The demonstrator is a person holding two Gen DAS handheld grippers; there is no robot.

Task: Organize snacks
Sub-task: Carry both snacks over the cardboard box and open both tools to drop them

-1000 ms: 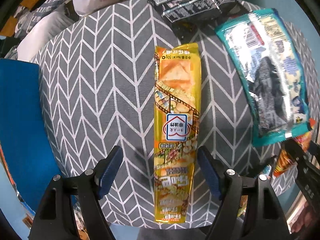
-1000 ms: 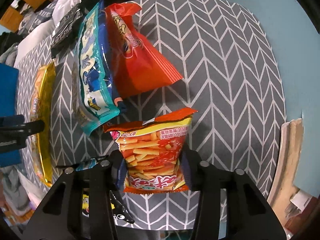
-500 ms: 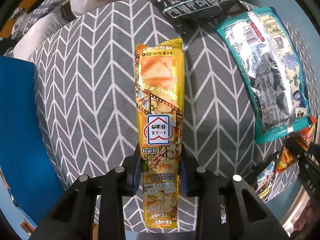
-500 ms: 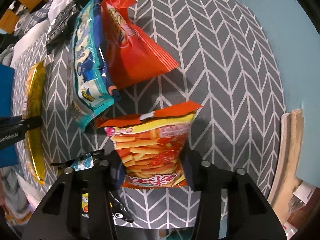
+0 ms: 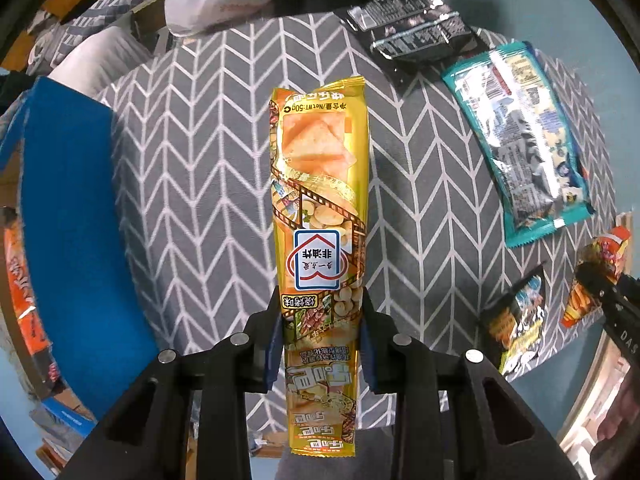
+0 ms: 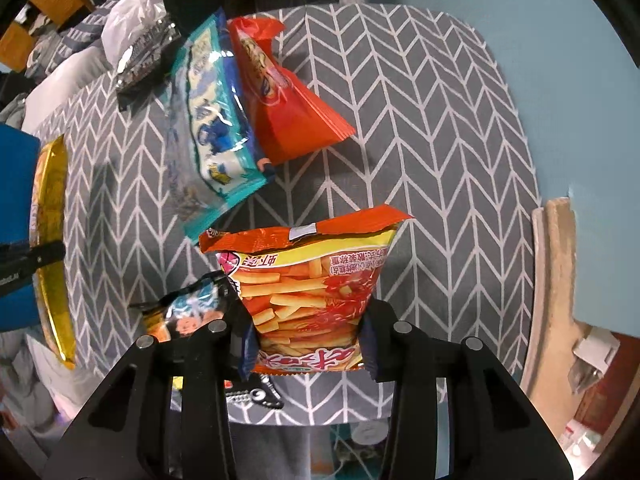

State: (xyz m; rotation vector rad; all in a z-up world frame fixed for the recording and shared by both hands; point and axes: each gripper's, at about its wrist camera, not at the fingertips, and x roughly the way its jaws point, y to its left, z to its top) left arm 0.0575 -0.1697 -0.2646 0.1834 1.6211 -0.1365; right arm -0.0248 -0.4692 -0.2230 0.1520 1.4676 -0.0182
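Observation:
My left gripper (image 5: 320, 340) is shut on a long yellow cracker pack (image 5: 318, 208) and holds it lifted over the grey chevron table (image 5: 192, 184). My right gripper (image 6: 308, 348) is shut on an orange fries-snack bag (image 6: 312, 280), raised above the table (image 6: 440, 120). The yellow pack also shows at the left edge of the right wrist view (image 6: 52, 240). The fries bag and the right gripper show at the right edge of the left wrist view (image 5: 596, 280).
A teal snack bag (image 6: 212, 132) and a red-orange bag (image 6: 284, 108) lie overlapping at the table's middle. A black foil pack (image 5: 412, 36) lies at the far edge. A small dark snack bag (image 6: 188, 312) sits near the front edge. A blue box (image 5: 64, 208) stands left.
My left gripper has shut on the yellow pack and lifted it off the table. My right gripper has raised the fries bag higher and slightly right.

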